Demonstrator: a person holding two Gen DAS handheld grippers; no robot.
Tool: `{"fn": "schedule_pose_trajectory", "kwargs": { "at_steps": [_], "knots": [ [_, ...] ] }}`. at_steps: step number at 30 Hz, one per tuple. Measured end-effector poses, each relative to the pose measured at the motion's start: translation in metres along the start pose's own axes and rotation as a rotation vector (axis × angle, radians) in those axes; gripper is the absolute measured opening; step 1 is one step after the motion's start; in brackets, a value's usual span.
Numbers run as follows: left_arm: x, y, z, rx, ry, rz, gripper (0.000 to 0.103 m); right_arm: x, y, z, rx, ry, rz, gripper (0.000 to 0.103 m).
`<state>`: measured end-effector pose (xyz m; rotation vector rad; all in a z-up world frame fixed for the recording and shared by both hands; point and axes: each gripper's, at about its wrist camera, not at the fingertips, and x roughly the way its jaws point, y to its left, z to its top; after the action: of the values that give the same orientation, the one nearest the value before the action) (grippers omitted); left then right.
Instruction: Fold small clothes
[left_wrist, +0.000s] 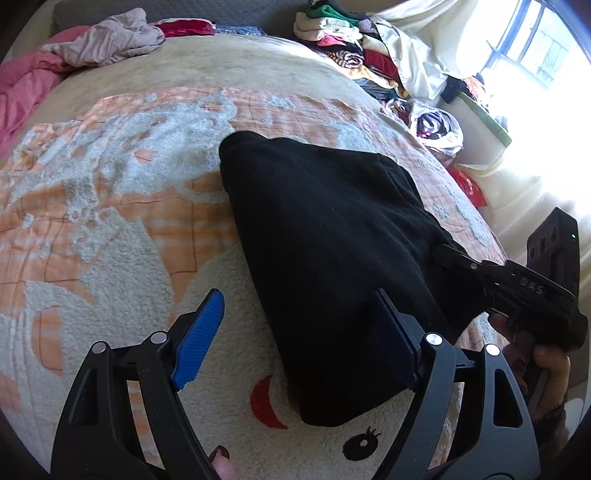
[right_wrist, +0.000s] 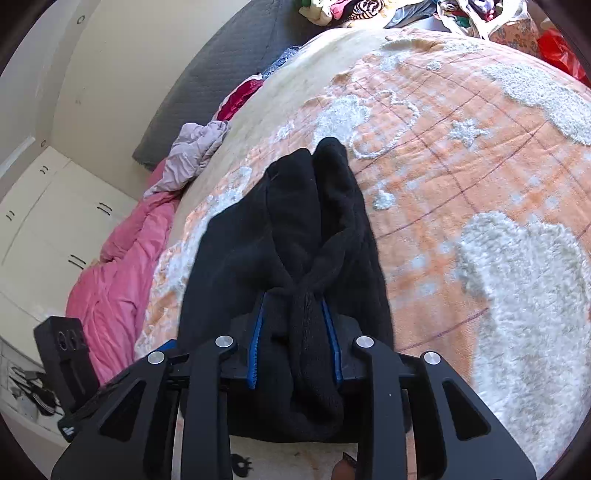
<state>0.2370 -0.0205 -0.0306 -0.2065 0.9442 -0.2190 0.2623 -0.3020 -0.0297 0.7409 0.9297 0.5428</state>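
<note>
The right gripper (right_wrist: 293, 343) is clamped on a bunched near edge of the black garment (right_wrist: 295, 229), whose long axis runs away from it toward the far side of the patterned blanket (right_wrist: 461, 155). The left gripper (left_wrist: 295, 332) stands wide and holds nothing, with its right finger over the garment's near left part. The free left hand looks better placed for the next grasp.
</note>
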Motion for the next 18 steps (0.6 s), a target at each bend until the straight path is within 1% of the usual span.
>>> {"fn": "schedule_pose_trajectory", "kwargs": {
  "at_steps": [1, 2, 3, 4, 6, 7, 8, 11, 12, 13, 14, 15, 17, 18],
  "knots": [
    [-0.003, 0.005, 0.001, -0.016, -0.009, 0.002, 0.073, 0.000, 0.006, -0.003, 0.008, 0.004, 0.064, 0.025],
    [-0.004, 0.010, 0.002, -0.038, -0.006, -0.015, 0.073, 0.000, 0.011, -0.004, -0.002, 0.002, 0.071, 0.025],
    [-0.005, 0.011, 0.002, -0.053, 0.001, -0.033, 0.073, 0.000, 0.014, -0.006, -0.021, -0.002, 0.042, 0.025],
    [-0.005, 0.009, 0.001, -0.058, 0.004, -0.043, 0.073, 0.002, 0.015, -0.007, -0.051, -0.005, -0.018, 0.024],
    [-0.001, 0.001, 0.001, -0.031, 0.019, -0.032, 0.073, 0.003, 0.008, -0.007, -0.079, 0.007, -0.117, 0.024],
    [0.001, -0.004, 0.000, -0.018, 0.026, -0.027, 0.073, 0.002, 0.003, -0.007, -0.078, 0.011, -0.126, 0.023],
    [0.004, -0.008, -0.001, -0.007, 0.032, -0.033, 0.073, -0.001, 0.001, -0.006, -0.074, 0.008, -0.116, 0.022],
    [0.007, -0.019, -0.003, 0.015, 0.044, -0.035, 0.073, -0.014, 0.006, -0.005, -0.105, -0.037, -0.132, 0.020],
    [0.006, -0.021, -0.003, 0.018, 0.040, -0.038, 0.073, -0.017, 0.008, -0.005, -0.125, -0.050, -0.146, 0.019],
    [0.005, -0.023, -0.003, 0.022, 0.037, -0.038, 0.073, -0.015, 0.007, -0.006, -0.138, -0.044, -0.185, 0.019],
    [0.007, -0.025, -0.004, 0.029, 0.043, -0.033, 0.073, -0.009, 0.000, -0.007, -0.132, -0.031, -0.222, 0.019],
    [0.010, -0.029, -0.006, 0.046, 0.059, -0.027, 0.073, -0.007, -0.006, -0.008, -0.111, -0.022, -0.231, 0.019],
    [0.018, -0.032, -0.010, 0.070, 0.085, -0.008, 0.074, -0.009, -0.019, -0.009, -0.041, -0.026, -0.190, 0.019],
    [0.018, -0.031, -0.011, 0.061, 0.086, -0.010, 0.074, -0.011, -0.020, -0.009, -0.033, -0.028, -0.180, 0.019]
  ]
}}
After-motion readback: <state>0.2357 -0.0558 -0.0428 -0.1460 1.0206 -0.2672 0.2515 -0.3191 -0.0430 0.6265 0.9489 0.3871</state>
